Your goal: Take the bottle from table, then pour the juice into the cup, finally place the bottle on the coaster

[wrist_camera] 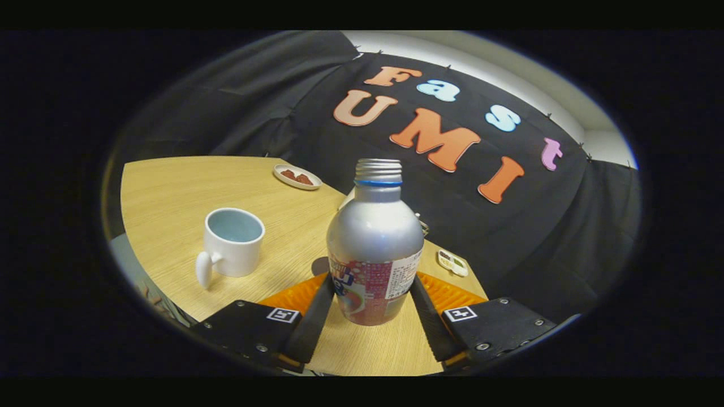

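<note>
gripper view finding: my gripper [370, 305] is clenched on the bottle [374, 243], both fingers pressed low on its labelled body so it stays upright with the cap off. bottle appears raised above the table [169, 186]. cup [232, 242] stands near, off to one side, mouth up for pouring. judged: grasp done, pour pending.

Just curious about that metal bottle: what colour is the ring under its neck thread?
Blue, seen in the gripper view on the silver bottle held between the gripper fingers.
</note>
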`<state>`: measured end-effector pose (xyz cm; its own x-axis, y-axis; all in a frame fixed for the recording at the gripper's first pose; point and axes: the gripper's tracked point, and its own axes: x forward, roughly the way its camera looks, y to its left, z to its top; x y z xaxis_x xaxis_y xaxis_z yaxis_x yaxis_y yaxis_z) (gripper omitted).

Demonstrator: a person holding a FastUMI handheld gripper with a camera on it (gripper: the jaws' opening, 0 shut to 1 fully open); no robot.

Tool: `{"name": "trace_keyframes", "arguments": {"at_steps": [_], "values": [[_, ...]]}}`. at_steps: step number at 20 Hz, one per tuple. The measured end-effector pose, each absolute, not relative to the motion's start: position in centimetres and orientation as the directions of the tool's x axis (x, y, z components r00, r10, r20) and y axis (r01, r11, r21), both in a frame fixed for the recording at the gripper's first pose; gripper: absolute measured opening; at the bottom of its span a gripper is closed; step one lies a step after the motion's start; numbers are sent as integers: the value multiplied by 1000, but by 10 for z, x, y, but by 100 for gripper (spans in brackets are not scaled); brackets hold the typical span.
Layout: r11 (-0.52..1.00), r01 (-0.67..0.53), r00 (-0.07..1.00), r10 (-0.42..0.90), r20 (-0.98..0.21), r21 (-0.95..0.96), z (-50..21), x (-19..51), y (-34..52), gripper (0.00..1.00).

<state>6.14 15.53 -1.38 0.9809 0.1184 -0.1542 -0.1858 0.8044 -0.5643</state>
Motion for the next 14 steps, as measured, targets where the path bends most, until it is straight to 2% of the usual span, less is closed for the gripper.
{"name": "trace_keyframes", "arguments": {"at_steps": [14], "values": [[548, -233, 972, 121, -199, -803, -20, 72, 197, 77]]}}
